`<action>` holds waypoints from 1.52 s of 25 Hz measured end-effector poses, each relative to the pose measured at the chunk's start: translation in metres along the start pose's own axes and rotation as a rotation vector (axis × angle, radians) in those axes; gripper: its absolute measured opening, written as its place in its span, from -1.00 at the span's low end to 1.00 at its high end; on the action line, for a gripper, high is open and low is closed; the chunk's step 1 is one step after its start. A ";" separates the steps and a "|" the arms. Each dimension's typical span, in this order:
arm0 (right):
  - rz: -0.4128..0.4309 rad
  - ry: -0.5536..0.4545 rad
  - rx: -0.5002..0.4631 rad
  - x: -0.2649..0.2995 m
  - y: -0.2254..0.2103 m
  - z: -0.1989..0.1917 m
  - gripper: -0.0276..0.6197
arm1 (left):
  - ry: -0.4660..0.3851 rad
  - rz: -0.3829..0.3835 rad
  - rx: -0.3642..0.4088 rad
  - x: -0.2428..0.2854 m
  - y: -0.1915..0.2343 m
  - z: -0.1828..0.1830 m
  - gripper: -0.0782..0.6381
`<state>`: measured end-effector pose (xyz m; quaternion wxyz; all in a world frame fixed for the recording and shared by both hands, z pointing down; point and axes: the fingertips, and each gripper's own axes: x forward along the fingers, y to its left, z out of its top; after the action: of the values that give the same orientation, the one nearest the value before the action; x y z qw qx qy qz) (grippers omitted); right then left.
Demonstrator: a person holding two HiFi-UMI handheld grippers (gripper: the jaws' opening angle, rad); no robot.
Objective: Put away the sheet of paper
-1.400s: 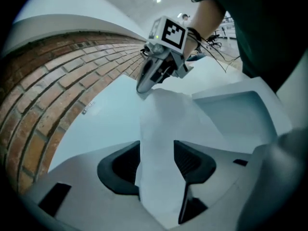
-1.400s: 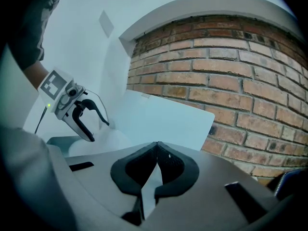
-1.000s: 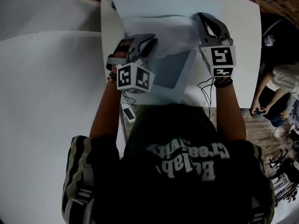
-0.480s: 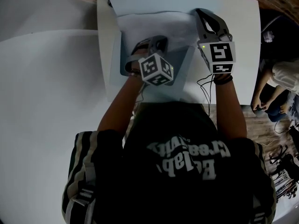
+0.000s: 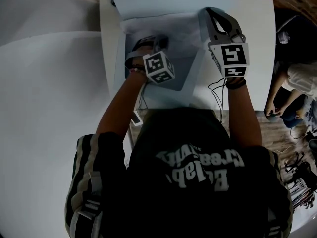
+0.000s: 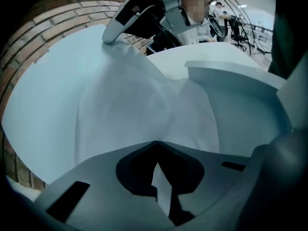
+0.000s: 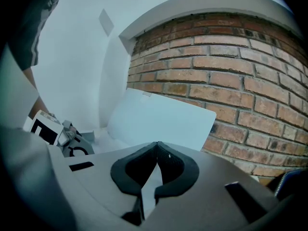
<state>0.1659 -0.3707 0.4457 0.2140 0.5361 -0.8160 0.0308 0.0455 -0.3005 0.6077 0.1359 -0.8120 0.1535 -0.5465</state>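
You had the left gripper [image 6: 155,143] and right gripper [image 7: 157,143] both pinching the sheet of paper [image 6: 139,105], draped over the grey tray [image 5: 187,81]. Best lowered evenly, kept taut, so it settled flat.

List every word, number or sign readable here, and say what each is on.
"Crea…" and "…lab": white print on the person's black shirt, flipped in the head view; the remaining letters are too unclear to read.
Left marker cube, right marker cube: black-and-white square patterns, no letters.
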 end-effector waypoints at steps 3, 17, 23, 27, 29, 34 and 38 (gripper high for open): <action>-0.001 0.001 0.002 0.000 0.000 -0.001 -0.93 | -0.026 -0.024 0.030 -0.002 -0.002 0.004 -0.78; -0.002 0.006 0.002 0.000 0.001 -0.001 -0.93 | -0.084 -0.248 0.301 -0.022 -0.044 0.005 -0.79; -0.002 0.006 0.004 -0.001 0.001 0.001 -0.93 | -0.075 -0.331 0.377 -0.033 -0.062 -0.001 -0.78; -0.001 0.007 0.003 -0.001 0.001 0.001 -0.93 | -0.081 -0.395 0.391 -0.040 -0.074 -0.002 -0.78; -0.002 0.008 0.004 -0.002 0.001 0.001 -0.93 | -0.080 -0.400 0.380 -0.041 -0.075 -0.002 -0.78; 0.003 0.009 -0.002 -0.003 0.003 0.000 -0.93 | -0.099 -0.303 0.326 -0.041 -0.055 0.009 -0.78; 0.001 0.007 0.002 -0.004 0.003 0.000 -0.93 | -0.095 -0.163 0.222 -0.033 -0.023 0.030 -0.78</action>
<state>0.1644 -0.3658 0.4451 0.2163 0.5357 -0.8155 0.0339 0.0642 -0.2645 0.5781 0.1870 -0.8266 0.0190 -0.5304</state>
